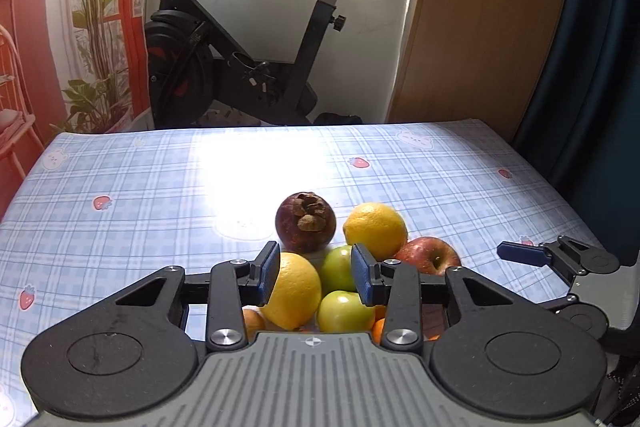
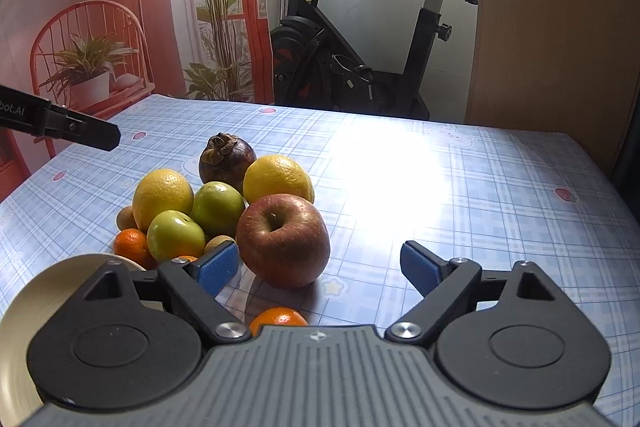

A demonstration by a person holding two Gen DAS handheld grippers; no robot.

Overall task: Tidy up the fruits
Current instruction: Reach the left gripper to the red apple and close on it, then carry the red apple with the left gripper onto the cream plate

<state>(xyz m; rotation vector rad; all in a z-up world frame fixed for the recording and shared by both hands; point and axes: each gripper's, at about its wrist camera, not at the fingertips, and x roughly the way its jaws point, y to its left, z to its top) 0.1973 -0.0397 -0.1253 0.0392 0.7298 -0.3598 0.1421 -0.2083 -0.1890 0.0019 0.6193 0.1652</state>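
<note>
The table [image 1: 120,187], under a pale blue checked cloth printed with strawberries, carries everything, and the red apple [image 2: 282,241] serves as the landmark for the rest. Beyond the table's far edge stands a black exercise bike [image 1: 240,59], well behind the apple.

A cream plate [image 2: 24,327] lies at the near left of the table in the right wrist view, left of the apple and partly hidden by the gripper body.

The left gripper [image 1: 315,277] hangs above the fruit pile left of the apple. Its blue pads stand partly apart, with a lemon [image 1: 292,291] and two green apples showing between and below them; they press on nothing. The right gripper [image 2: 320,267] hangs low just in front of the apple, its pads spread wide, wider than the apple, which shows between them and touches neither.

The fruits sit bunched together. The apple is the nearest and rightmost large fruit. Directly behind it lies a second lemon [image 2: 278,179]. Behind and left of that sits a dark mangosteen [image 2: 227,163], farthest back. A green apple [image 2: 218,207] touches the red apple's left side, and another green apple [image 2: 175,235] lies further left and nearer. A mandarin [image 2: 132,245] sits at the pile's left edge; another mandarin [image 2: 279,321] lies alone just in front of the apple. Two small brown kiwis [image 2: 219,242] are tucked in low.
</note>
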